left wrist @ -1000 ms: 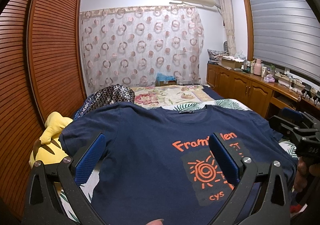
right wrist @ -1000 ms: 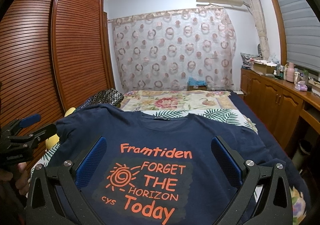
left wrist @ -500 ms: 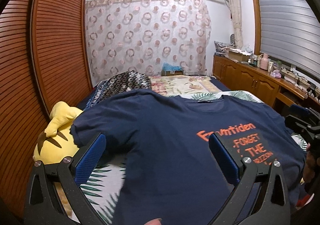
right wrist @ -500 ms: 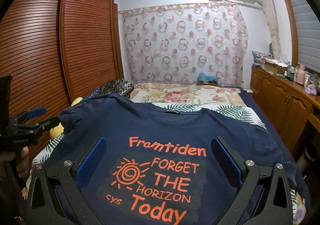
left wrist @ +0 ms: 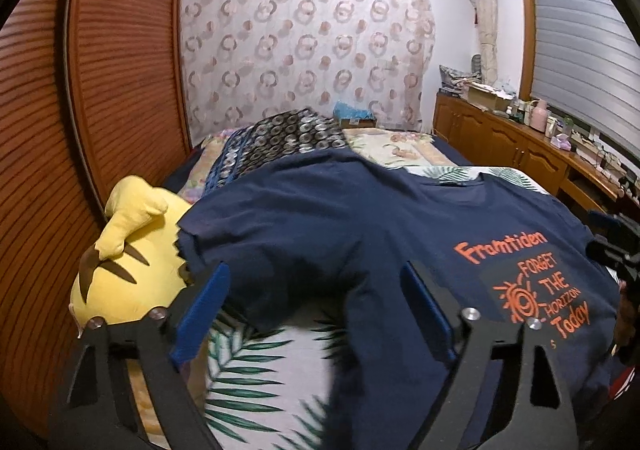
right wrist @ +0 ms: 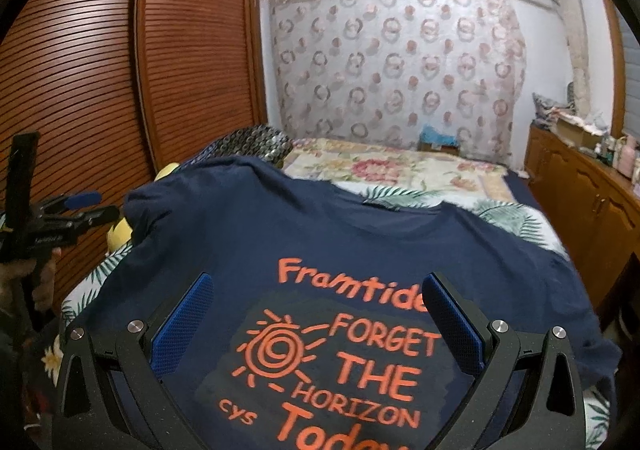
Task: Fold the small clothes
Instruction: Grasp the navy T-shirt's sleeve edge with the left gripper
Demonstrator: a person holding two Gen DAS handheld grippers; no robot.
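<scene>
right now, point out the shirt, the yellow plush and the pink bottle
shirt [right wrist: 304,250]: right wrist view, chest above the print
yellow plush [left wrist: 132,278]: left wrist view, its body
pink bottle [left wrist: 539,115]: left wrist view, its side

Dim, warm indoor light; both fisheye views curve hard at dark corners, with motion blur softening the leaf-print sheet [left wrist: 256,382].

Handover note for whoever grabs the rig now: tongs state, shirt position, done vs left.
Left tongs: open, have just been closing a little, nothing gripped, over the navy T-shirt's left sleeve beside the yellow plush.
Right tongs: open, empty, above the chest print.
Shirt lies spread flat, print up, on the leaf-print sheet.
Done: laid out.
Left: all folds; none visible yet.
</scene>
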